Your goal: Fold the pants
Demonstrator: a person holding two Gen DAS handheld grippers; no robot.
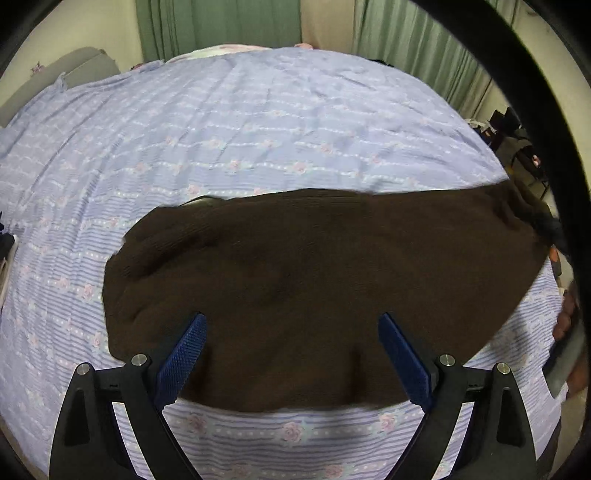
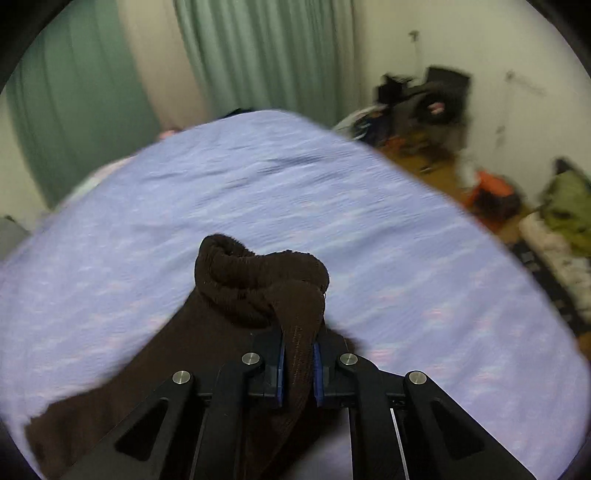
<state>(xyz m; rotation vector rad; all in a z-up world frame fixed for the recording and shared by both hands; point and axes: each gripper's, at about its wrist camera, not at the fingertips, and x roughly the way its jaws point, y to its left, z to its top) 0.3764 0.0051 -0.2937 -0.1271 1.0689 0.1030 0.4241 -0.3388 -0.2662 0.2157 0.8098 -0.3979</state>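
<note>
Dark brown knit pants [image 1: 314, 280] lie across the near part of a bed with a lilac flowered sheet [image 1: 240, 122]. My left gripper [image 1: 291, 321] is open and empty, its blue pads [image 1: 183, 354] spread just above the pants' near edge. My right gripper [image 2: 298, 343] is shut on a bunched ribbed end of the pants [image 2: 258, 284] and holds it lifted above the sheet [image 2: 258, 192]. The right wrist view is blurred by motion. The pants' right end in the left wrist view rises off the bed toward the right edge.
Green curtains [image 1: 221, 26] hang behind the bed. A grey headboard or cushion [image 1: 74, 70] is at the far left. Right of the bed, the floor holds clutter: a dark chair with clothes [image 2: 432, 99], an orange item [image 2: 491, 188], a green bundle [image 2: 569, 206].
</note>
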